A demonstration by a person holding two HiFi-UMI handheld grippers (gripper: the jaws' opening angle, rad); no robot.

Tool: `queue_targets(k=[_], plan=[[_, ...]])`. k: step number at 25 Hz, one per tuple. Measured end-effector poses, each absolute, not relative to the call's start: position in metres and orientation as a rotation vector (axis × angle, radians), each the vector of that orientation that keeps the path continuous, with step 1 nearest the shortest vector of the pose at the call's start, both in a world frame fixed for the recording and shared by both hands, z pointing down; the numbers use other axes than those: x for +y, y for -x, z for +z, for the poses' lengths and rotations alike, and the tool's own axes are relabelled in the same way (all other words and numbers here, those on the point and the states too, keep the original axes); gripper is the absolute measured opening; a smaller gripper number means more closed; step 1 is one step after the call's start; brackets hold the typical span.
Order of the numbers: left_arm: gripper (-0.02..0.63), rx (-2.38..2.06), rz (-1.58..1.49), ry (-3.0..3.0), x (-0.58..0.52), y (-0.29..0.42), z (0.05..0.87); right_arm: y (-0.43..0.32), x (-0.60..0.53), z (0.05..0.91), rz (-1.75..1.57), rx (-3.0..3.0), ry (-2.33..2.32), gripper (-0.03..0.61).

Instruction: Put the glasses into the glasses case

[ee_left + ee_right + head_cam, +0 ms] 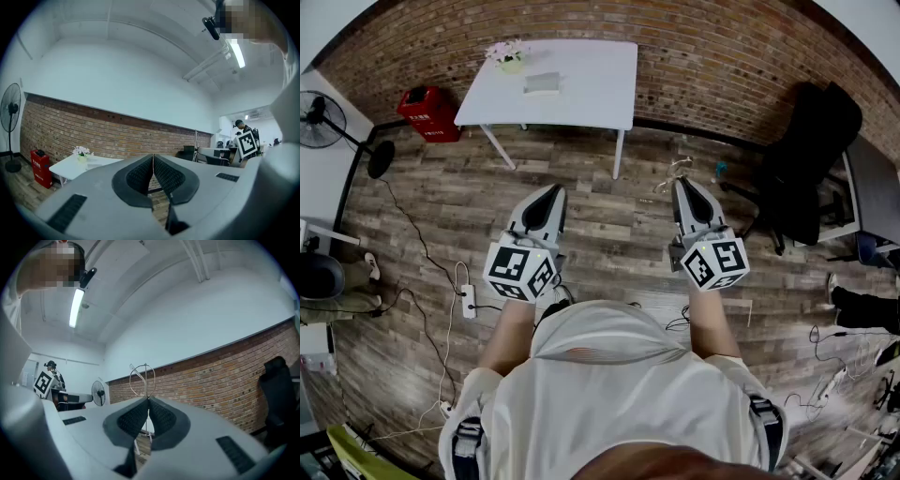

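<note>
- Left gripper (pixel 153 157) first: both jaws are pressed flat together, pad against pad, with nothing between them.
- From the head view, that left gripper (pixel 551 192) is held out low in front of the person, pointing forward over the wooden floor (pixel 609 225).
- Over to the right gripper (pixel 148 399): its jaws are closed too, and they are pinching the glasses (pixel 146 380) right at the tips.
- It's a thin wire frame, and it stands up and out past the jaw tips, its loops showing against the pale wall.
- The head view shows it as well: the glasses (pixel 677 172) sit just ahead of the right gripper (pixel 682 185), touching its tips, in the air above the floor.
- Now the glasses case (pixel 542 82): a flat grey box lying on the white table (pixel 600 94), well ahead of both sets of jaws and nearer the left gripper's line than the right's.
- I cannot tell from here whether its lid is up or down.
- A small pot of pale flowers (pixel 508 54) stands on the same table, just left of the case as seen from the jaws.
- Past the left jaws, the left gripper view picks up the table (pixel 70 168) and flowers (pixel 81 152) to the left, in front of the brick wall (pixel 117 131).
- Further left of those jaws are a red box (pixel 39 166) and a standing fan (pixel 10 117).
- Right of the right jaws, a black chair (pixel 276 394) stands against the brick.
</note>
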State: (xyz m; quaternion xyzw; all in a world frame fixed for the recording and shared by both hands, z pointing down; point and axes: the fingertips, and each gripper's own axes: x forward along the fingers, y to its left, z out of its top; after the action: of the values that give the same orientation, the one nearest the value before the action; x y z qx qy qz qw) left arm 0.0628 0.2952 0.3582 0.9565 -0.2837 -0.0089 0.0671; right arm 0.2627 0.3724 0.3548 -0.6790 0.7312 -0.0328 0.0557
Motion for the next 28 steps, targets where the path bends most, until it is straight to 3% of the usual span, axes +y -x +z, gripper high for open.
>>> queue_targets(k=[16,28], plan=[[0.018,-0.855,-0.010,-2.852,0.290,-0.041,0.369,-0.240,0.364,0.371,-0.161,2.256,2.034,0.058],[0.018,-0.956,-0.024,-2.798,0.222,0.062,0.381,-0.160,0.285,0.368,-0.111,2.311,1.935,0.057]])
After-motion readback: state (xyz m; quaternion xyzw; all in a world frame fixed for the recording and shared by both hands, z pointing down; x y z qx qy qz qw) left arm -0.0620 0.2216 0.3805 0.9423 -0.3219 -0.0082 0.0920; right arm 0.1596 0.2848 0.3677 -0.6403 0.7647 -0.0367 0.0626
